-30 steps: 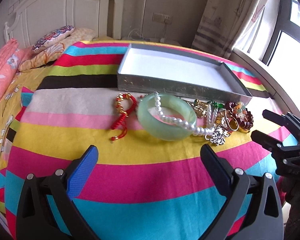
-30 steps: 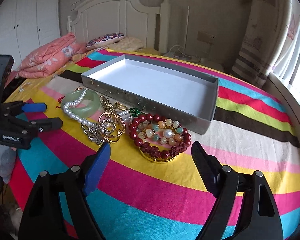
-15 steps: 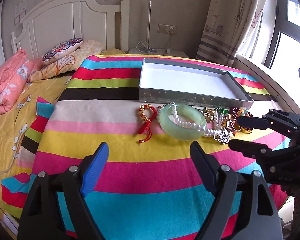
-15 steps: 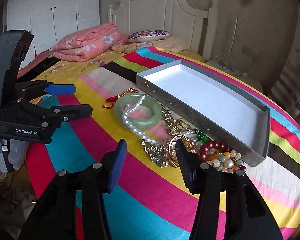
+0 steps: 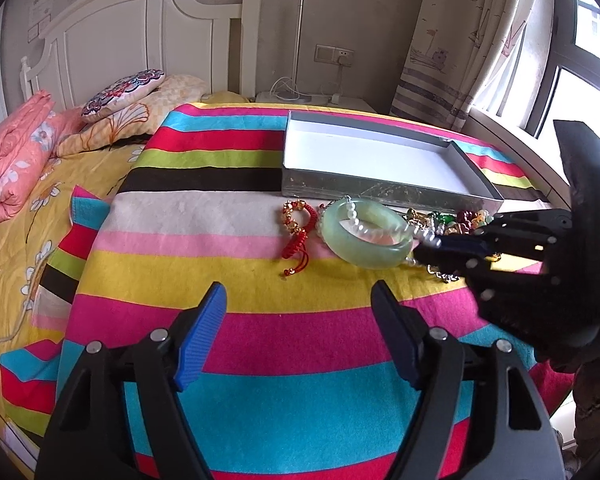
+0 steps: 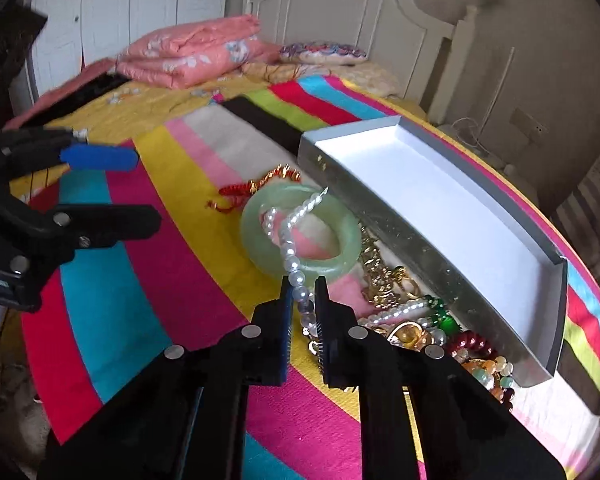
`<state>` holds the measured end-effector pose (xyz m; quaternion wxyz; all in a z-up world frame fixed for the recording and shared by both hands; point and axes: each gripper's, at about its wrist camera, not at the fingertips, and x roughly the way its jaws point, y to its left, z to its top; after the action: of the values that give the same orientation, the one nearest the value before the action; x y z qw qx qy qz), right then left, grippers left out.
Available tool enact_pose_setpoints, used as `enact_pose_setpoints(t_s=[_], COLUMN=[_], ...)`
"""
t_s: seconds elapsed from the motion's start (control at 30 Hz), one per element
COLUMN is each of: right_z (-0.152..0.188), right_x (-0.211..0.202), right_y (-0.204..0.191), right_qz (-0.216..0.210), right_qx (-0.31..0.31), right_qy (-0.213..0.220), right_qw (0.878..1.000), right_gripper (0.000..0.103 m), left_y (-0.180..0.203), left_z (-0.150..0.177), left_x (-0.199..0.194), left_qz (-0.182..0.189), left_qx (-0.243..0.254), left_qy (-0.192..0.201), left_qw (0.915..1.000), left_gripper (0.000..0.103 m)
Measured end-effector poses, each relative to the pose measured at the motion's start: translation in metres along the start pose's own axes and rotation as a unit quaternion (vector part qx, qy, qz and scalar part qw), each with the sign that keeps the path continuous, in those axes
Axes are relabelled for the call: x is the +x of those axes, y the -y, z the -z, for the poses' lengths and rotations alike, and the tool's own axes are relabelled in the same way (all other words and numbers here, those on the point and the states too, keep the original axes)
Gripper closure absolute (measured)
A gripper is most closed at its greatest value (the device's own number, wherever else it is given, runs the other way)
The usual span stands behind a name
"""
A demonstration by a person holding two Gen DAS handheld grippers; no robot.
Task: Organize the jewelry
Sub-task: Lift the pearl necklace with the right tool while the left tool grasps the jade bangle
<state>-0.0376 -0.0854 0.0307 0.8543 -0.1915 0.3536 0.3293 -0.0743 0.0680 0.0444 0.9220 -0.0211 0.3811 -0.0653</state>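
While its jaws pinch the pearls (image 6: 296, 276), the right gripper (image 6: 303, 312) sits low over the blanket (image 6: 172, 280) — the strand draped across the bangle (image 6: 300, 236) beside the box (image 6: 440, 200). Well apart, the left gripper (image 5: 300, 332) hangs spread wide.

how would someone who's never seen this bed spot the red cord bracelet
Find the silver box on the striped blanket. Jewelry lies along its near wall; the red cord bracelet is leftmost, beside the jade bangle. It alone is knotted red string with gold beads.
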Motion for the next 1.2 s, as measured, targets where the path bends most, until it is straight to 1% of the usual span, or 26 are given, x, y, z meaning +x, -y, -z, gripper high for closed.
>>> enact_pose_setpoints(t_s=[0.07,0.17,0.27,0.33,0.4,0.47,0.53,0.57,0.6,0.63,0.67,0.73,0.77,0.83,0.87,0.9,0.97,1.03,1.13,1.2], right_z=[0.002,0.004,0.005,0.006,0.007,0.010,0.011,0.012,0.013,0.014,0.014,0.011,0.008,0.003,0.001,-0.001,-0.001,0.001,0.009,0.016], right_x=[-0.012,-0.031,-0.049,-0.057,-0.060,-0.063,-0.062,-0.062,-0.061,-0.061,-0.061,-0.060,-0.062,-0.070,-0.079,-0.090,-0.111,-0.134,-0.161,-0.172], right_y=[0.011,0.027,0.044,0.051,0.055,0.057,0.059,0.060,0.060,0.060,0.061,0.061,0.060,0.056,0.054,0.052,0.050,0.049,0.054,0.061], right_qz=[-0.014,-0.006,0.006,0.006,0.012,0.011,0.011,0.010,0.009,0.007,0.007,0.003,0.002,-0.008,-0.016,-0.023,-0.031,-0.036,-0.021,-0.017], right_qx=[0.030,0.069,0.109,0.122,0.127,0.133,0.137,0.140,0.142,0.143,0.145,0.145,0.144,0.140,0.138,0.137,0.132,0.128,0.143,0.158], right_qy=[0.029,0.064,0.097,0.106,0.109,0.109,0.108,0.108,0.108,0.108,0.109,0.112,0.115,0.133,0.150,0.168,0.195,0.223,0.255,0.266], right_qw=[0.999,0.996,0.989,0.987,0.986,0.985,0.985,0.984,0.984,0.984,0.983,0.983,0.983,0.981,0.979,0.976,0.971,0.966,0.956,0.951], right_gripper=[0.094,0.094,0.094,0.094,0.094,0.094,0.094,0.094,0.094,0.094,0.094,0.094,0.094,0.094,0.094,0.094,0.094,0.094,0.094,0.094], left_y=[0.004,0.014,0.029,0.041,0.052,0.062,0.071,0.075,0.077,0.079,0.079,0.077,0.072,0.065,0.060,0.058,0.056,0.054,0.047,0.049], left_z=[0.000,-0.002,-0.009,-0.015,-0.020,-0.024,-0.024,-0.024,-0.024,-0.025,-0.027,-0.031,-0.035,-0.040,-0.040,-0.039,-0.036,-0.035,-0.036,-0.037], left_x=[0.004,0.008,0.013,0.020,0.027,0.034,0.038,0.039,0.039,0.041,0.043,0.043,0.041,0.032,0.024,0.017,0.003,-0.005,-0.012,-0.007], left_qz=[0.001,0.004,0.008,0.005,0.015,0.042,0.066,0.080,0.090,0.106,0.119,0.133,0.151,0.183,0.198,0.205,0.212,0.213,0.217,0.206], left_qx=[0.004,0.018,0.048,0.084,0.129,0.174,0.213,0.232,0.241,0.245,0.242,0.227,0.206,0.177,0.167,0.166,0.173,0.175,0.164,0.163], left_qy=[-0.004,-0.006,-0.003,-0.001,-0.006,-0.013,-0.020,-0.023,-0.025,-0.030,-0.033,-0.028,-0.023,-0.008,0.002,0.009,0.022,0.030,0.034,0.028], left_qw=[1.0000,0.9998,0.9988,0.9964,0.9915,0.9838,0.9746,0.9691,0.9660,0.9632,0.9624,0.9644,0.9665,0.9671,0.9658,0.9645,0.9616,0.9607,0.9617,0.9644], left_gripper=[0.030,0.029,0.029,0.029,0.029,0.034,0.046,0.049,0.054,0.057,0.057,0.057,0.057,0.057,0.057,0.056,0.050,0.045,0.043,0.042])
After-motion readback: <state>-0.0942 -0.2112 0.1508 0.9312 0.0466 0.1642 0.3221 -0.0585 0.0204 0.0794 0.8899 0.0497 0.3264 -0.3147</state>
